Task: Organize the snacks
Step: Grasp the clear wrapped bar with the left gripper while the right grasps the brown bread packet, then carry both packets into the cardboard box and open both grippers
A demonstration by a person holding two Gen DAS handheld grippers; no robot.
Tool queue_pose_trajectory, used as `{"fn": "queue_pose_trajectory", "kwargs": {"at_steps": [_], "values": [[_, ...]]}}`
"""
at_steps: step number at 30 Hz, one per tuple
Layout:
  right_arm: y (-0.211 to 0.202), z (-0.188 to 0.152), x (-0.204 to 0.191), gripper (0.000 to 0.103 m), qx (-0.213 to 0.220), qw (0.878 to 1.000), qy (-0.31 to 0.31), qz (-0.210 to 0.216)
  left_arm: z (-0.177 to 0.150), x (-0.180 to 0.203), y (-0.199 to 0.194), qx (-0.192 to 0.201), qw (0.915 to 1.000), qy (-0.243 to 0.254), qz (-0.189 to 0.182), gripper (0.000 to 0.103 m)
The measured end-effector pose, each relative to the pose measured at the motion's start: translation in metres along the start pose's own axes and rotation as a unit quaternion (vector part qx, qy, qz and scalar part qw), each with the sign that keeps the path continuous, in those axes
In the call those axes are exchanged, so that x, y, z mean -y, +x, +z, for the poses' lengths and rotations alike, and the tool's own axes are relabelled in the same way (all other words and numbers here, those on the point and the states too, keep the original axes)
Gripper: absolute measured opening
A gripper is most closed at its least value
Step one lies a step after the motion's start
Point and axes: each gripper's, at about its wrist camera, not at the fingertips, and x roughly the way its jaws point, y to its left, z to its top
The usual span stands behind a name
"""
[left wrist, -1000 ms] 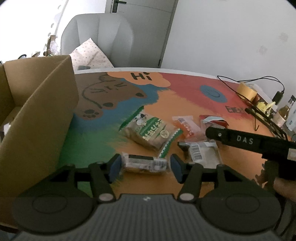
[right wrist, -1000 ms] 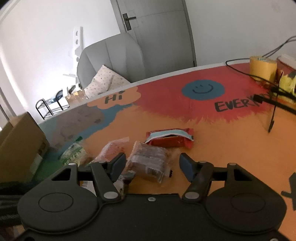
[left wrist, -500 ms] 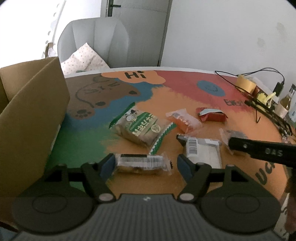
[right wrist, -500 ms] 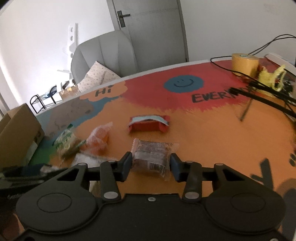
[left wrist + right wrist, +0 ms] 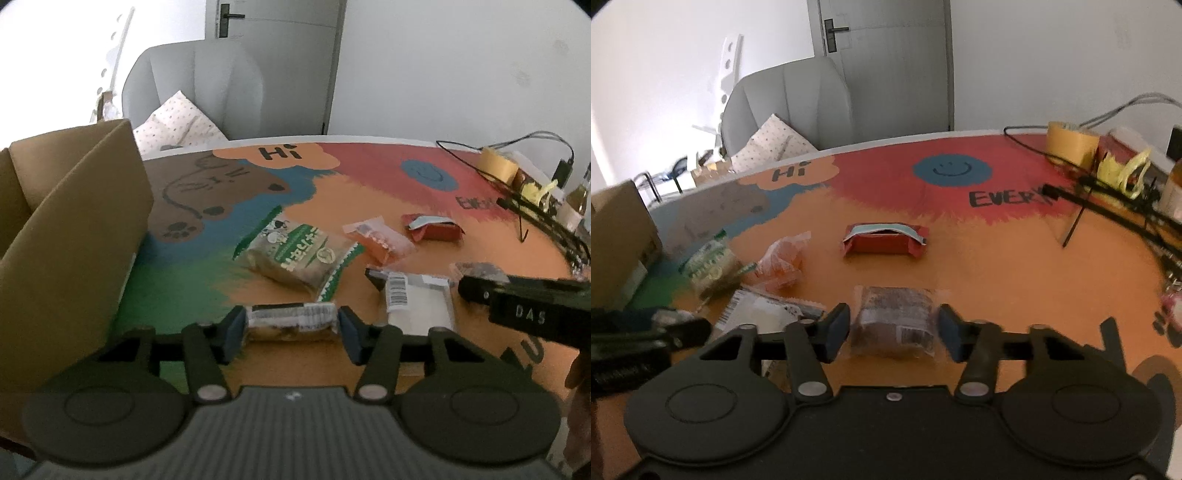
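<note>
My left gripper [image 5: 291, 330] is shut on a long clear-wrapped snack bar [image 5: 291, 320], its pads pressing both crumpled ends, low over the table. My right gripper [image 5: 893, 330] is shut on a brown cake in clear wrap [image 5: 894, 320]. On the table lie a green-and-white biscuit pack [image 5: 299, 251], an orange snack packet [image 5: 376, 238], a red packet [image 5: 434, 229] and a white packet with a barcode [image 5: 417, 295]. The right gripper's body [image 5: 532, 310] shows at the right of the left wrist view.
An open cardboard box [image 5: 70, 236] stands at the table's left edge. A tape roll [image 5: 1071, 142], cables [image 5: 1108, 199], yellow items and a bottle crowd the right side. A grey chair [image 5: 790, 107] with a cushion stands behind the table.
The left gripper has closed on the snack bar, its ends now squeezed. The right gripper still holds the brown cake and has drawn back a little.
</note>
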Motion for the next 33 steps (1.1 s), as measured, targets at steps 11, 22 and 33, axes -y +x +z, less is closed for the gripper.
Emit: {"fn": "queue_pose_trajectory", "kwargs": {"at_steps": [11, 22, 33], "values": [[-0.030, 0.004, 0.005, 0.037, 0.024, 0.999, 0.030, 0.027, 0.008, -0.004, -0.036, 0.028, 0.9996, -0.002, -0.004, 0.053], [-0.067, 0.015, -0.019, 0.037, 0.052, 0.997, 0.016, 0.045, 0.017, -0.018, -0.080, 0.065, 0.9979, -0.007, -0.004, 0.053], [-0.087, 0.021, -0.046, 0.037, 0.073, 0.995, 0.002, 0.071, 0.022, -0.039, -0.114, 0.094, 0.9954, -0.019, 0.004, 0.053]]}}
